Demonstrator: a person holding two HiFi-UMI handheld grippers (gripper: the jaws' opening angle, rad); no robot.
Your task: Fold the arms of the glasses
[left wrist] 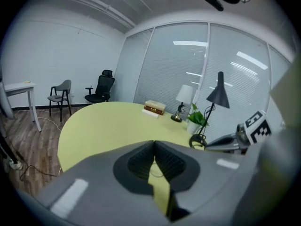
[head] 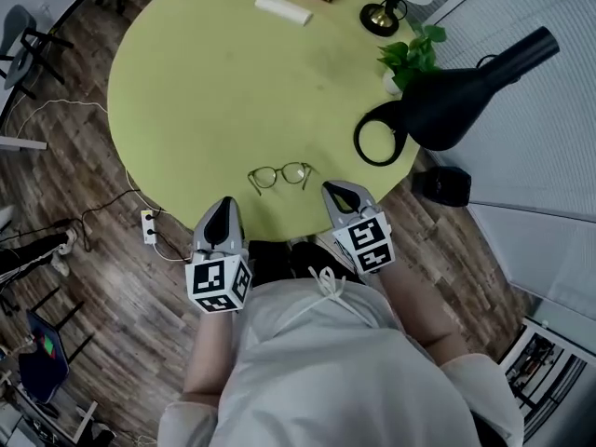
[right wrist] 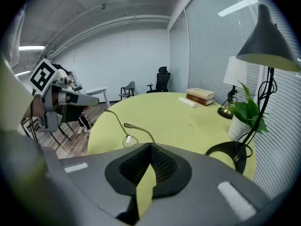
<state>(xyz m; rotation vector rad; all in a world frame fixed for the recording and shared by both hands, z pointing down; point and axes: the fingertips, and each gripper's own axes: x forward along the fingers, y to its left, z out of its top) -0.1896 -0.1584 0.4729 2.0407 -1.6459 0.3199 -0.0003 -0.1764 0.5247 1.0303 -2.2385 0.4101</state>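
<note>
Grey left gripper [head: 223, 209] and right gripper [head: 337, 194], both pressed together, slant down either side of the glasses [head: 279, 175]

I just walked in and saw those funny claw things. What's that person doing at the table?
A person stands at the near edge of a round green table with a gripper in each hand. The left gripper and the right gripper are on either side of a pair of glasses lying on the table. Neither touches them. Both grippers are shut and hold nothing. The glasses lie open, not folded yet.
</note>
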